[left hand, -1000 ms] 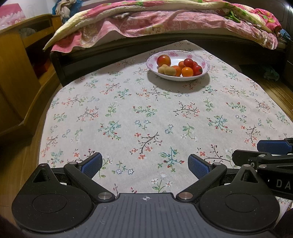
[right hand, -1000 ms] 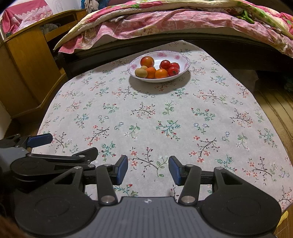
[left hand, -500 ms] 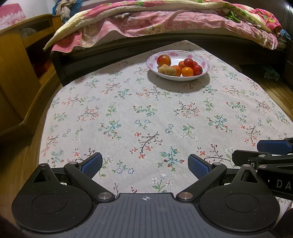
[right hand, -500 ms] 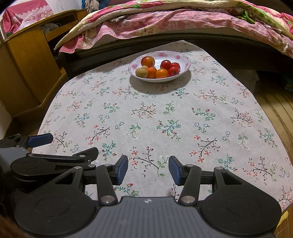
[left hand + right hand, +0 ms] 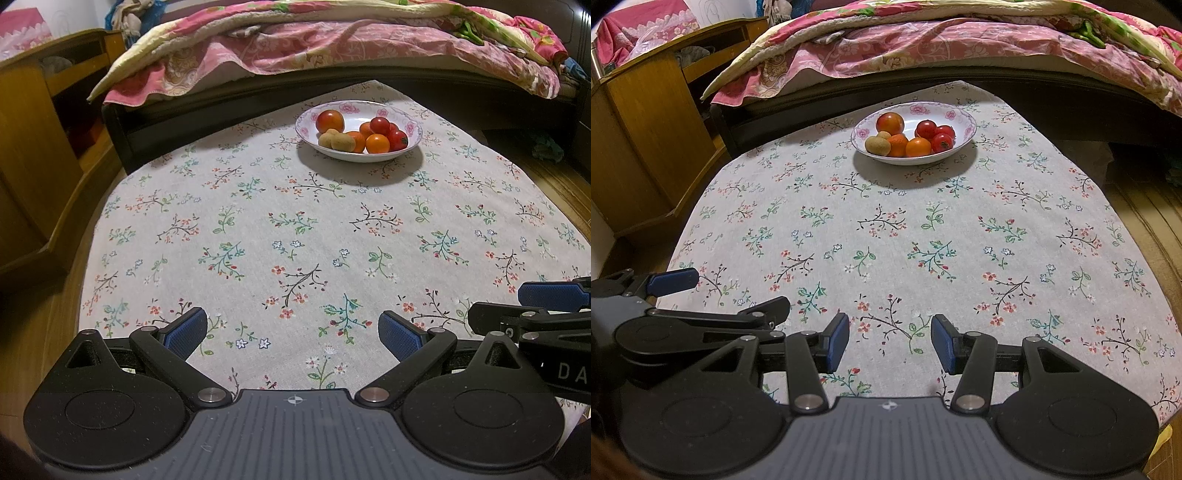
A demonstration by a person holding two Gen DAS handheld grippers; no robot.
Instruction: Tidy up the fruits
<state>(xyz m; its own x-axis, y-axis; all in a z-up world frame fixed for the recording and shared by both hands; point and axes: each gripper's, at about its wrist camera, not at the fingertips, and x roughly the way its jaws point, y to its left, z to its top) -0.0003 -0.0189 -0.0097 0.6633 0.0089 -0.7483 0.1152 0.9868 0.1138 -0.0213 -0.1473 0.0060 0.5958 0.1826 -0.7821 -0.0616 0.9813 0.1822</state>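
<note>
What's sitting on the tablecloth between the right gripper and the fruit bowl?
Nothing: in the right wrist view, only bare flowered tablecloth lies between the open right gripper and the bowl.

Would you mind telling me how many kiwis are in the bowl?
2: both lie at the bowl's front left, one kiwi nearest the rim, the other kiwi just behind it, mostly covered. More may hide under the other fruit.

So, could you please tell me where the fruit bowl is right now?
The fruit bowl sits at the far end of the floral tablecloth, near the bed, slightly right of centre in the left wrist view and near centre in the right.
</note>
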